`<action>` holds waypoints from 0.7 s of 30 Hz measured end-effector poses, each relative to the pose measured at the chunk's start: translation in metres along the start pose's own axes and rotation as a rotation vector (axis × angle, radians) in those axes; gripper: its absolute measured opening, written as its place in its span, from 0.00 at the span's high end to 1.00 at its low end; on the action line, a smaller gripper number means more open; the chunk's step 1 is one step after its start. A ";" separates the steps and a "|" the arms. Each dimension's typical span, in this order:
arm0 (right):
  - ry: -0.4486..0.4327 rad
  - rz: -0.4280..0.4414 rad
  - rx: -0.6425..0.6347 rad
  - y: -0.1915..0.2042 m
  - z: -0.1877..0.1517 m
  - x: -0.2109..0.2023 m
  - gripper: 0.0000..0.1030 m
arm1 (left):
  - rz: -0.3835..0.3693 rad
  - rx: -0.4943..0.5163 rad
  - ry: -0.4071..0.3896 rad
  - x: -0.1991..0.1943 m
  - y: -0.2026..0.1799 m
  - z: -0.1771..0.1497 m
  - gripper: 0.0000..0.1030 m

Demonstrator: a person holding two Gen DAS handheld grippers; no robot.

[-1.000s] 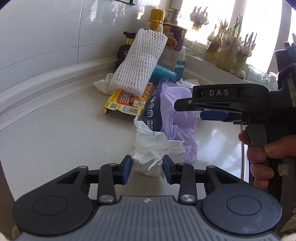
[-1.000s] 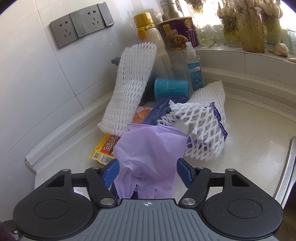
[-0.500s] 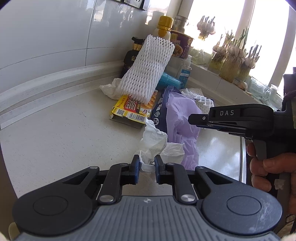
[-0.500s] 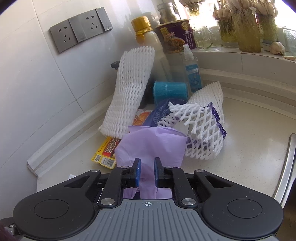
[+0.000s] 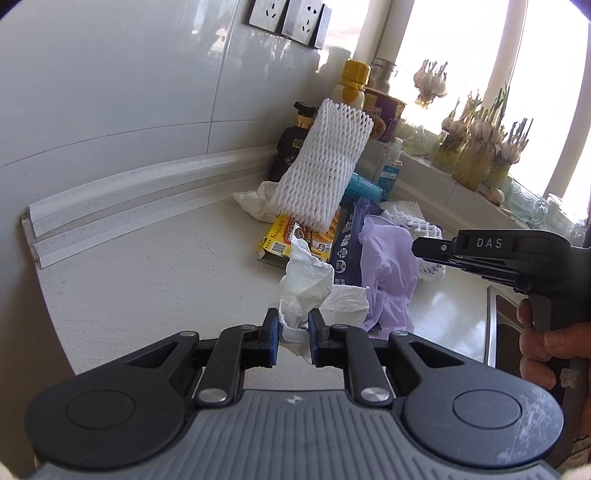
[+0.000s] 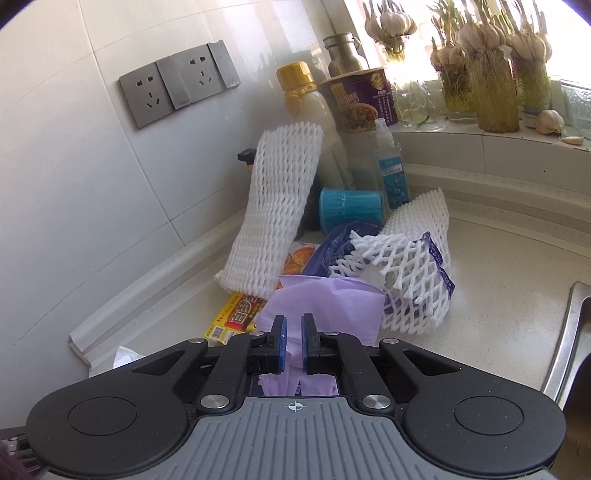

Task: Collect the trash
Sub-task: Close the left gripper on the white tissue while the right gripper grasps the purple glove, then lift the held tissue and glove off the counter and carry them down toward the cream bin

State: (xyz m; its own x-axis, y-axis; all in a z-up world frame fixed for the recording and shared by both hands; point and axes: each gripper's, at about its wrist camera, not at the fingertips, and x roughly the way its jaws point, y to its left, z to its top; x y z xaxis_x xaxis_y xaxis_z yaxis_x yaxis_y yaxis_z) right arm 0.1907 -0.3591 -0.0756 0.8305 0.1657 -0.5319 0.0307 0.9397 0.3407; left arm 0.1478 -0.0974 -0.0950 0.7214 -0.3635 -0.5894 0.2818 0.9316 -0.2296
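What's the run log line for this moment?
left hand-held gripper: shut on white tissue | right hand-held gripper: shut on purple glove | both lifting off counter

Left gripper (image 5: 290, 331): a second ago its blue pads stood wide on either side of the crumpled white tissue (image 5: 308, 288); they are now closed in and pinch its near edge.
Tissue: pulled up off the countertop (image 5: 147, 280), standing taller than before.
Right gripper (image 6: 291, 342): jaws were wide apart around the purple glove (image 6: 325, 302); now drawn close together, clamping it.
Purple glove: bunched between the pads, its near part gathered in.
Left view: tilted up, wall sockets (image 5: 288, 20) now showing.
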 end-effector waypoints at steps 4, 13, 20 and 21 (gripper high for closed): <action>-0.013 0.010 -0.008 0.009 0.001 -0.009 0.95 | 0.016 -0.019 -0.015 -0.011 0.010 0.001 0.86; 0.045 -0.076 0.050 0.012 0.002 0.002 0.19 | 0.051 -0.062 -0.017 -0.025 0.025 -0.001 0.86; 0.076 -0.127 -0.004 0.025 0.003 0.039 0.11 | 0.063 -0.075 0.006 -0.020 0.024 -0.006 0.86; 0.088 -0.142 -0.014 0.028 0.003 0.046 0.11 | 0.063 -0.076 0.008 -0.019 0.024 -0.007 0.86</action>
State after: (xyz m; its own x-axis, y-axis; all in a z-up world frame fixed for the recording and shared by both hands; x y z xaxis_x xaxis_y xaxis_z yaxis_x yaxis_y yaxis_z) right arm 0.2314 -0.3262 -0.0888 0.7661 0.0563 -0.6402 0.1359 0.9595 0.2469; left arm 0.1367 -0.0682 -0.0944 0.7309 -0.3043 -0.6109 0.1870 0.9502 -0.2495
